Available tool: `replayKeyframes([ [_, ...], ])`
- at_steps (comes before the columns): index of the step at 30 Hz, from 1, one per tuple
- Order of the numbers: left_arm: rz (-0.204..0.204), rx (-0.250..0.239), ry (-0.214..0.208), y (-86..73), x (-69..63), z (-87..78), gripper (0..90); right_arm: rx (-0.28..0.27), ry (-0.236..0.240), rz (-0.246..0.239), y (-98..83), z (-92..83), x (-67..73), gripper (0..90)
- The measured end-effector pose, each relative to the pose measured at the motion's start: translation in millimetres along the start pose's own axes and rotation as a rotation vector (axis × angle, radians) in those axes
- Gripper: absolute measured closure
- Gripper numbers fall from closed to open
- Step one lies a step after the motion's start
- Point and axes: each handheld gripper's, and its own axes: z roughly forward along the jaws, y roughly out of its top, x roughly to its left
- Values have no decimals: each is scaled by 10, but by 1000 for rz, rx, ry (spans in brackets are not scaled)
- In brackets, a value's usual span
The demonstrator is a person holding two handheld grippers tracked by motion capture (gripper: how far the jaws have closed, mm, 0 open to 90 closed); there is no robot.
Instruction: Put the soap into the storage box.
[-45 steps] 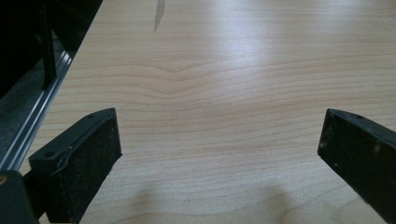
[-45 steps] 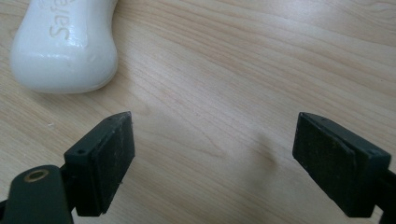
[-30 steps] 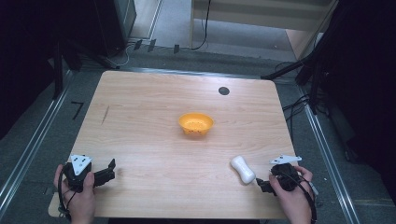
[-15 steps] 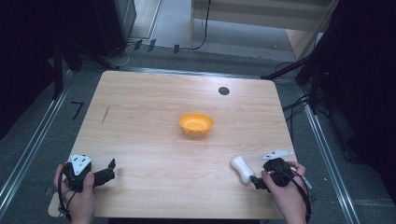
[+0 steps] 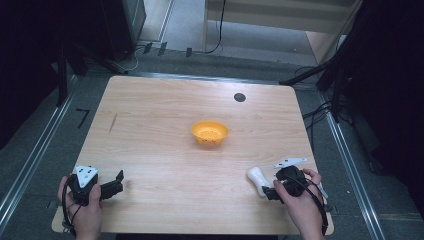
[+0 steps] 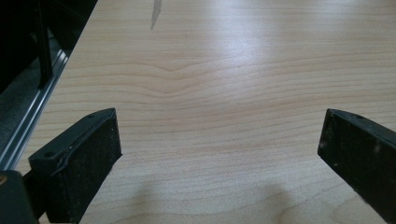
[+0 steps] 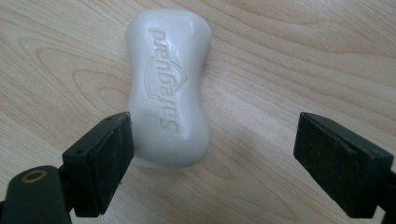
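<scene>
Right gripper [image 5: 267, 192] moved in from the table's right edge toward the bar of soap [image 5: 258, 178], open jaws now flanking its near end

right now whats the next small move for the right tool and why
Probably shift the right tool sideways to centre on the soap bar, then close. Its jaws stand open, and the soap lies flat on the table beside one jaw, well off the middle of the gap.
</scene>
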Motion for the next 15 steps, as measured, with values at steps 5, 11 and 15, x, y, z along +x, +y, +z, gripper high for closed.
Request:
replayKeyframes([
  [5, -1, -1, -1, 0, 1, 1, 0, 2, 1, -1, 32, 9, 26, 127],
  [11, -1, 0, -1, 0, 2, 1, 0, 11, 8, -11, 96, 46, 86, 113],
  [15, -4, 2, -2, 0, 4, 0, 0, 17, 18, -16, 131, 88, 121, 101],
])
